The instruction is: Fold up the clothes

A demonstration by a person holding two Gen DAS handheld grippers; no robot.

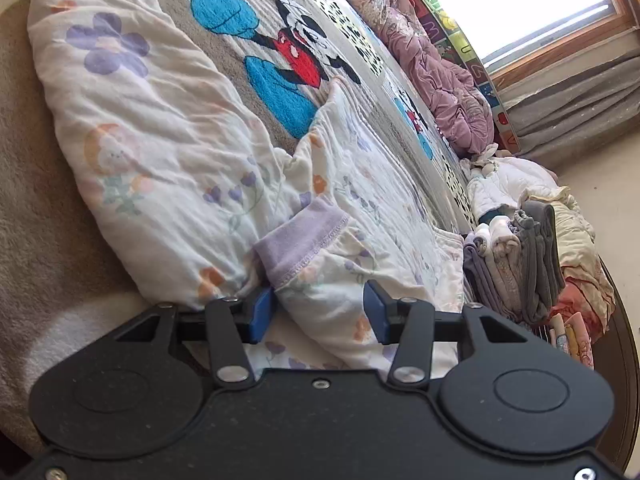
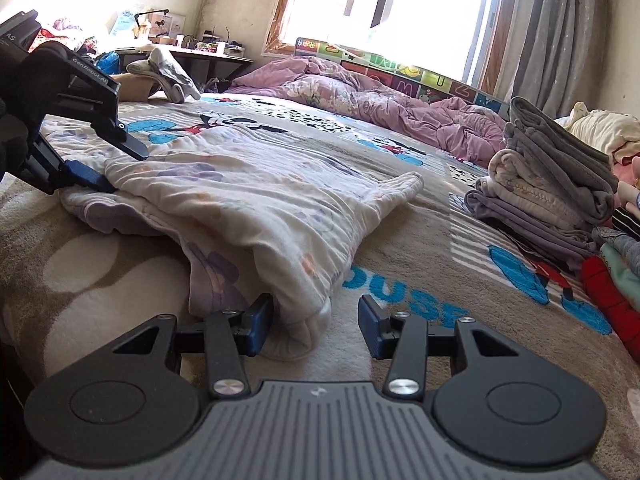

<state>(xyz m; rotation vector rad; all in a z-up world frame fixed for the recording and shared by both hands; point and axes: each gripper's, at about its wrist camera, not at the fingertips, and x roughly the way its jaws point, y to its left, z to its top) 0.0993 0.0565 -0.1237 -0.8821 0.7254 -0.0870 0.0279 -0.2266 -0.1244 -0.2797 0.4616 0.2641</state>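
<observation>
Left wrist view: left gripper (image 1: 320,312), jaws parted, straddled floral garment (image 1: 152,152) without pressing; lilac cuff (image 1: 300,236) beside one pad. Right gripper (image 2: 316,322), jaws likewise parted, loose around the garment's hem. Garment lay on cartoon bedspread (image 2: 400,276); folded stack (image 2: 552,184) beyond, its base partly hidden.

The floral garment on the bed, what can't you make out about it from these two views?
- Left wrist view: the floral garment has its near edge hidden behind the left gripper.
- Right wrist view: its underside and lower layers are covered by its own top fold.
- Right wrist view: the right gripper frames a hem; contact is unclear.
</observation>
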